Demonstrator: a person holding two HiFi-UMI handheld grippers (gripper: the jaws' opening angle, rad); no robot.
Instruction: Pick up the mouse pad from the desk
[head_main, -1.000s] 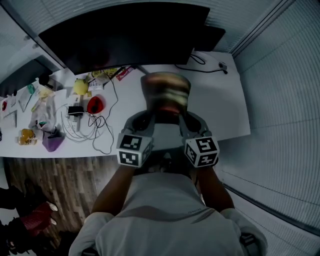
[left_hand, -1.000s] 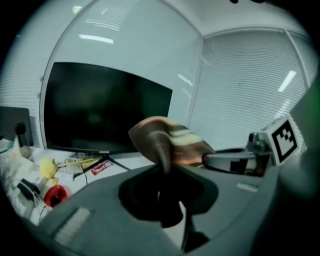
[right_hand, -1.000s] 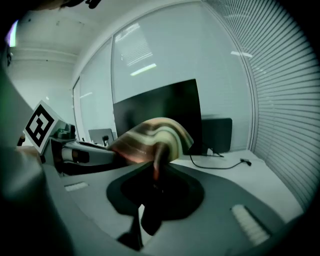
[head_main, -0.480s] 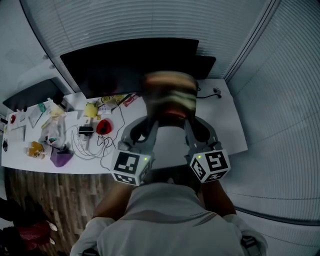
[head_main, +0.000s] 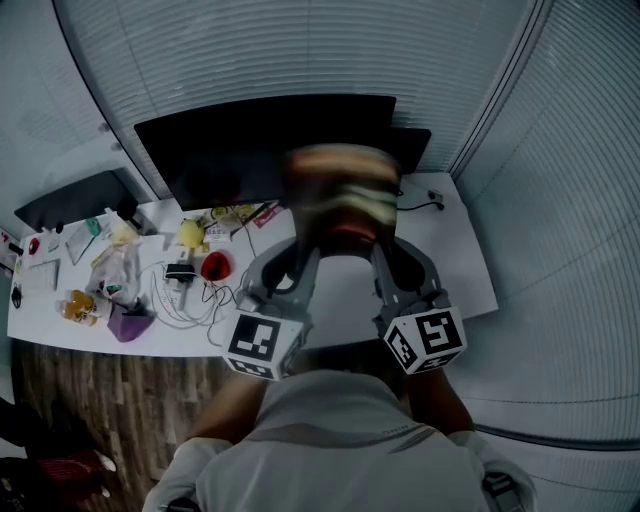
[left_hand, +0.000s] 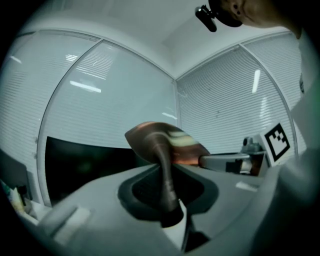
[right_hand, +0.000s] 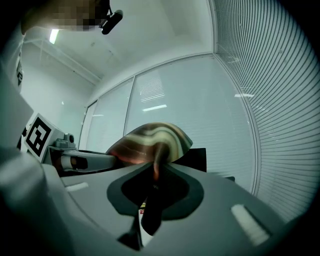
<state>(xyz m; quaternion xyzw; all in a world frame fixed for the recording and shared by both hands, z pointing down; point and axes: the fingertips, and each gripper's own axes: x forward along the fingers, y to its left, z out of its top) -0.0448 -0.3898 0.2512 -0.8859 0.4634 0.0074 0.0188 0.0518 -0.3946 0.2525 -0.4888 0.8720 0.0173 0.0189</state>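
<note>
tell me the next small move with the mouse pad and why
Probably just hold it steady and level: the left tool and right tool each pinch an edge of the mouse pad, which is bowed and already well above the desk, so the pickup looks done.

mouse pad (right_hand: 155, 137): soft, limp sheet, striped brown and cream, faint sheen (cloth or rubber, cannot tell)
left gripper (left_hand: 171, 212): matt grey plastic, smooth
right gripper (right_hand: 149, 212): same matt grey plastic
desk (head_main: 455, 245): smooth white top, matt
floor (head_main: 90, 375): brown wood planks
</note>
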